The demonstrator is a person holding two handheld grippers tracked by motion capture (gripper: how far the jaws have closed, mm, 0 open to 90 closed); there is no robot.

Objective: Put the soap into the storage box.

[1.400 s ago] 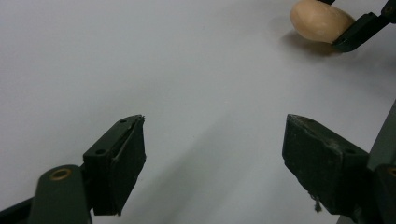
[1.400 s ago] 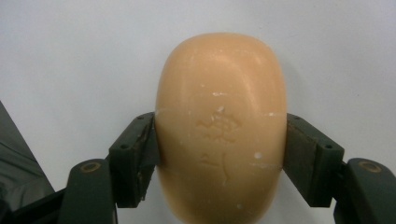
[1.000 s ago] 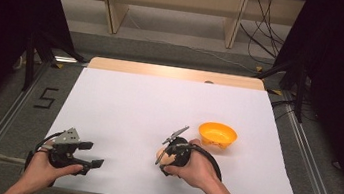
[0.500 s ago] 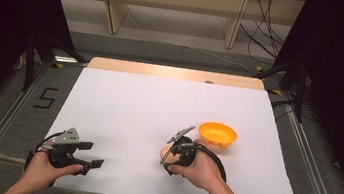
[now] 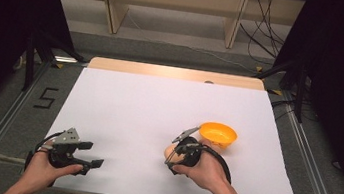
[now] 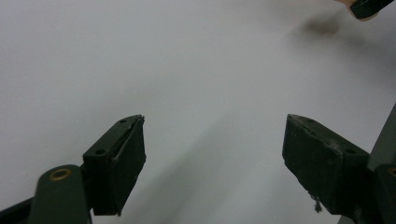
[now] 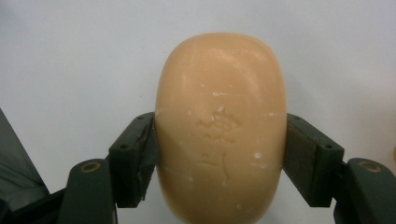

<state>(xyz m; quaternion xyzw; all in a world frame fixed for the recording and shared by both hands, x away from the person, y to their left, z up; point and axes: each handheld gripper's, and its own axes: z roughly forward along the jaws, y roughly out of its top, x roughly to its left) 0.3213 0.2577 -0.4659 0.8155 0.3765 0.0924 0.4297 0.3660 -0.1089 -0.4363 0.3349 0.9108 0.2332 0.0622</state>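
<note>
since the earlier frame my right gripper [image 5: 176,154] has shifted slightly toward 3 o'clock; the left gripper [image 5: 88,154] is unchanged, jaws open and empty. right jaws clamp the soap bar [image 7: 220,126] across its short width, long axis running along the jaws. orange bowl [image 5: 218,134] lies near at 1 o'clock, path clear over the white table [image 5: 133,107].

My right gripper [image 7: 219,154] presses matt, scuffed black plastic pads against a waxy, peach-coloured soap bar [image 7: 220,126] with a faint embossed mark and white nicks, while at two o'clock from it sits a glossy orange plastic bowl [image 5: 217,134] on the smooth, matt white table [image 5: 133,107].
</note>
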